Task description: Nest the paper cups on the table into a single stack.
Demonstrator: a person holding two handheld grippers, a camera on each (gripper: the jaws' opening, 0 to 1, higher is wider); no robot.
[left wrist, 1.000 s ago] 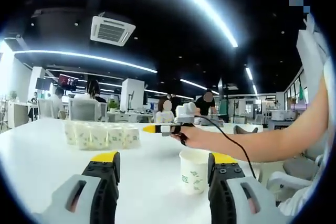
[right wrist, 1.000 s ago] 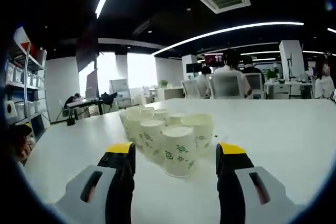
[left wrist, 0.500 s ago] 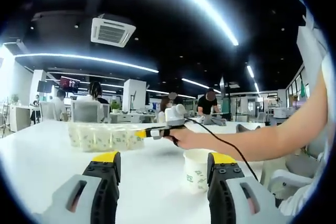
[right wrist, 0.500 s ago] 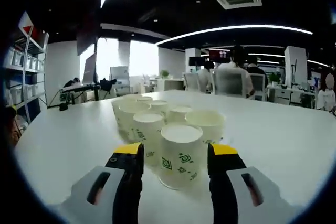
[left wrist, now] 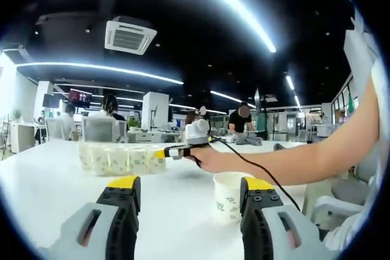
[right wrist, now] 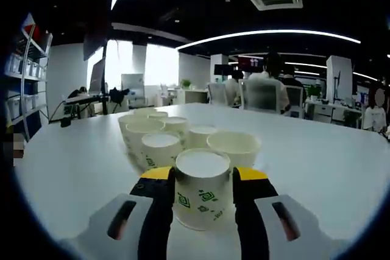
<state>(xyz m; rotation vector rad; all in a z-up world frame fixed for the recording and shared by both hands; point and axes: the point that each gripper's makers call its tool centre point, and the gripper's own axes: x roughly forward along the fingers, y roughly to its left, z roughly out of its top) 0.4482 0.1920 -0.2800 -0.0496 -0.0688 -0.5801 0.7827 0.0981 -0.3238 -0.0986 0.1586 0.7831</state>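
Note:
A cluster of several white paper cups with green print (right wrist: 159,144) stands on the white table (right wrist: 67,168). The nearest cup (right wrist: 202,190) sits between my right gripper's (right wrist: 203,178) jaws, which press on both its sides. In the left gripper view the same cluster (left wrist: 119,158) is at the far left, and the right gripper (left wrist: 166,152), held by a hand (left wrist: 210,158), reaches its right end. A single cup (left wrist: 228,196) stands apart, just inside the right jaw of my left gripper (left wrist: 186,188), which is open and touches nothing.
The person's forearm (left wrist: 317,159) and a black cable (left wrist: 268,165) cross the right of the left gripper view. Desks, chairs and seated people (right wrist: 268,83) lie beyond the table's far edge. A shelf (right wrist: 24,95) stands at the left of the right gripper view.
My right gripper has moved forward to the nearest cup of the cluster and its jaws have narrowed onto it. The left gripper has hardly moved.

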